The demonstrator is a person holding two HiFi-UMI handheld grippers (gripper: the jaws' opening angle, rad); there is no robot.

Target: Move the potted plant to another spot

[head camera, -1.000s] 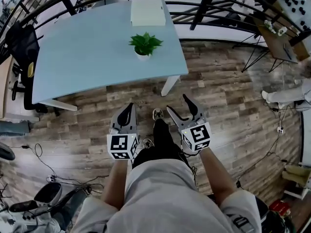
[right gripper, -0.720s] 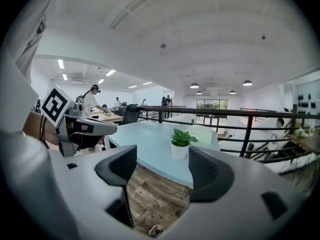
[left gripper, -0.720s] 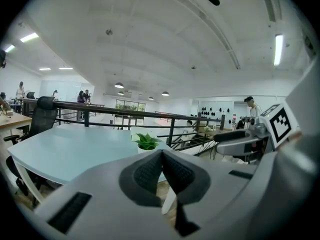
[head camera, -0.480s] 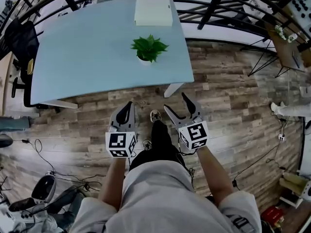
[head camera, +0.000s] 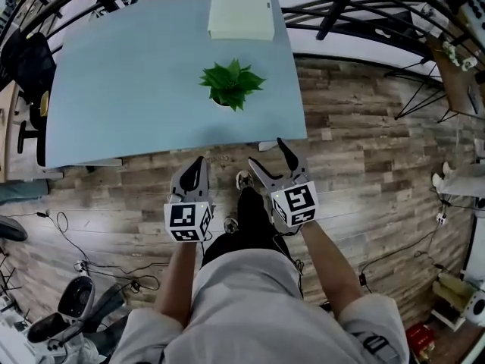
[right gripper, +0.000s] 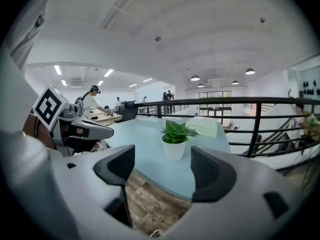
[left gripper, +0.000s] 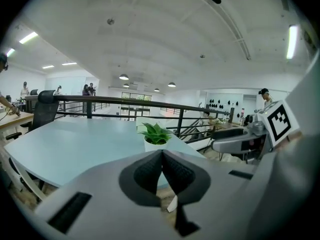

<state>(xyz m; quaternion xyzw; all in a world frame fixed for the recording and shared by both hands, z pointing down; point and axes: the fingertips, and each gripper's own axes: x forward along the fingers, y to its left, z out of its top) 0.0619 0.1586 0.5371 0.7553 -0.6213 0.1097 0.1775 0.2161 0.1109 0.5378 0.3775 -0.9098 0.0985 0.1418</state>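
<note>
A small green plant in a white pot [head camera: 231, 84] stands on the light blue table [head camera: 129, 89], towards its near right side. Both grippers hover over the wooden floor just short of the table's front edge, well apart from the pot. My left gripper [head camera: 198, 163] is shut, its pads [left gripper: 150, 171] pressed together with nothing between them; the plant [left gripper: 156, 136] shows just above them. My right gripper [head camera: 268, 155] is open and its jaws are opening further, empty, with the potted plant [right gripper: 175, 139] framed in the distance between the fingers [right gripper: 117, 166].
A flat white box [head camera: 241, 11] lies at the table's far edge, behind the plant. A black railing [head camera: 364, 6] runs behind and to the right of the table. A black office chair [head camera: 30, 67] stands at the table's left. Cables [head camera: 68, 256] trail on the floor.
Both grippers have moved forward towards the table, so the table's front edge and the plant are nearer. The right gripper's jaws look slightly wider apart.
</note>
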